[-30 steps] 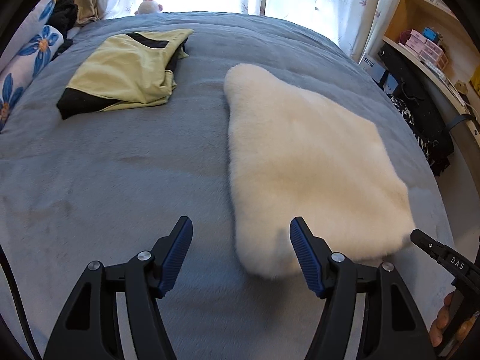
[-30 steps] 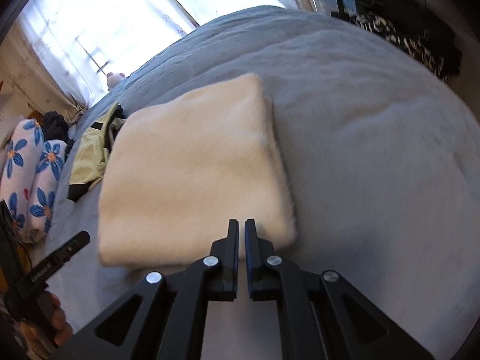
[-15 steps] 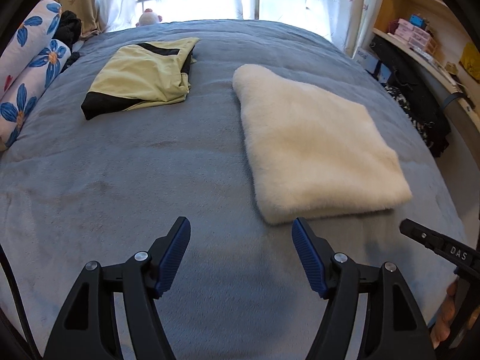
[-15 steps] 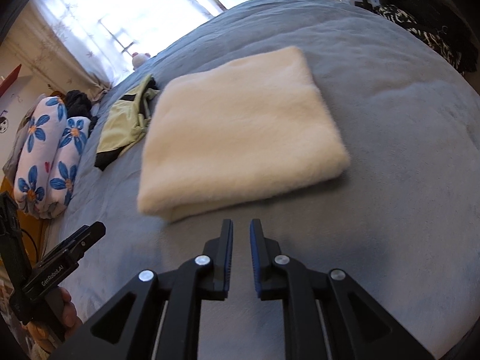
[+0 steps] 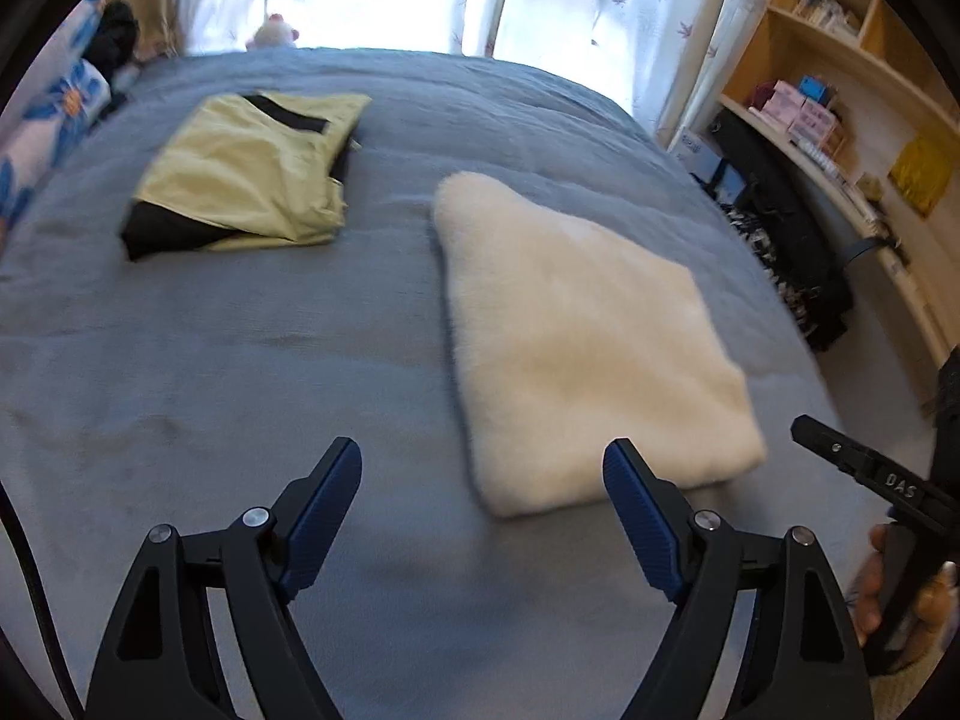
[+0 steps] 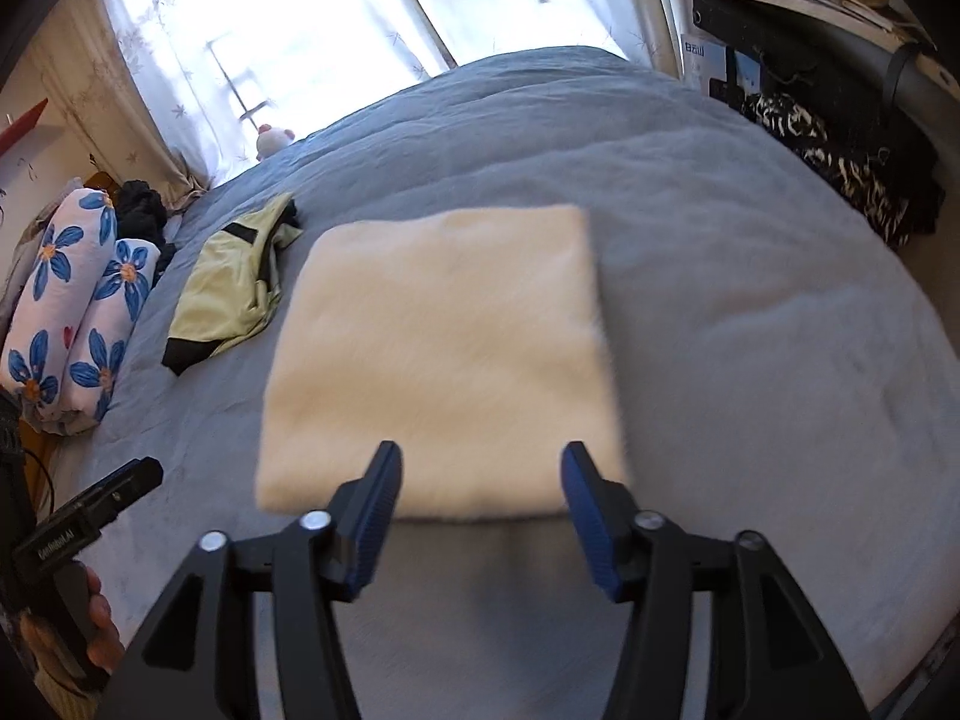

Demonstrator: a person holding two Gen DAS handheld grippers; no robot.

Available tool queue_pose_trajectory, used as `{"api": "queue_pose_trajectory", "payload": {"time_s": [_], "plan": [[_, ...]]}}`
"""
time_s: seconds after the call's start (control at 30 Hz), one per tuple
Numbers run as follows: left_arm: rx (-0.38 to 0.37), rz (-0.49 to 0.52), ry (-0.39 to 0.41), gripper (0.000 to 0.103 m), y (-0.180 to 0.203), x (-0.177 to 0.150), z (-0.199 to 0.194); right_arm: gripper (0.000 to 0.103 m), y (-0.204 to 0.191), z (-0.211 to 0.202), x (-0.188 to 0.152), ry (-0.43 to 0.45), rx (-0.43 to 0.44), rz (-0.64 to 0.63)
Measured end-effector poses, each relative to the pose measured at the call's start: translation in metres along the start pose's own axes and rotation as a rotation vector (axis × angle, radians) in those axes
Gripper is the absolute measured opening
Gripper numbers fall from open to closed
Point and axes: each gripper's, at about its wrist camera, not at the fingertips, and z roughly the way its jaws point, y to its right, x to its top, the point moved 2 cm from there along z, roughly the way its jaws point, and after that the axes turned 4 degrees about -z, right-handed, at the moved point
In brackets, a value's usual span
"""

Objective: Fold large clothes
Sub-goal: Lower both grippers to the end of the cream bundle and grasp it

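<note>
My left fingers [image 5: 483, 501] are apart and widening with nothing between them, hovering over bare blue-grey bed cover [image 5: 240, 360]; my right fingers [image 6: 480, 495] are spreading too, empty, with the near edge of the cream fleece garment [image 6: 444, 348] showing just beyond their tips. That fleece lies folded into a thick, near-square pad on the bed, at about one o'clock from my left fingers and dead ahead at twelve from my right. I judge it soft, plush and light, bulky enough to spring open if nudged, not slippery, so I would take it at the two near corners, pinching through all the layers, rather than by the top ply alone. It looks already folded, so little may be left to do. At eleven o'clock in the left view, well apart from the fleece, sits a folded yellow-green and black garment [image 5: 252, 180]. Floral pillows [image 6: 72, 300] lie at the far left edge, a small plush toy [image 6: 273, 141] by the curtained window, shelves [image 5: 840, 78] and dark bags [image 6: 840, 144] beside the bed; nothing blocks my reach
</note>
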Motion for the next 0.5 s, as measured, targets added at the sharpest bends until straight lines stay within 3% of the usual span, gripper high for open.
{"api": "queue_pose_trajectory", "payload": {"time_s": [0.1,0.2,0.3,0.5], "plan": [[-0.053,-0.036,-0.027,0.081,-0.005,0.012,0.019,0.073,0.018,0.008,0.012,-0.022,0.000,0.008],[-0.131,-0.079,-0.037,0.082,-0.007,0.021,0.040,0.082,0.038,0.026,0.020,-0.083,0.055,0.049],[-0.196,-0.186,-0.056,0.083,-0.015,0.026,0.068,0.083,0.056,0.046,0.023,-0.136,0.085,0.093],[-0.222,-0.239,-0.144,0.084,-0.022,0.029,0.115,0.084,0.079,0.084,0.023,-0.200,0.118,0.117]]}}
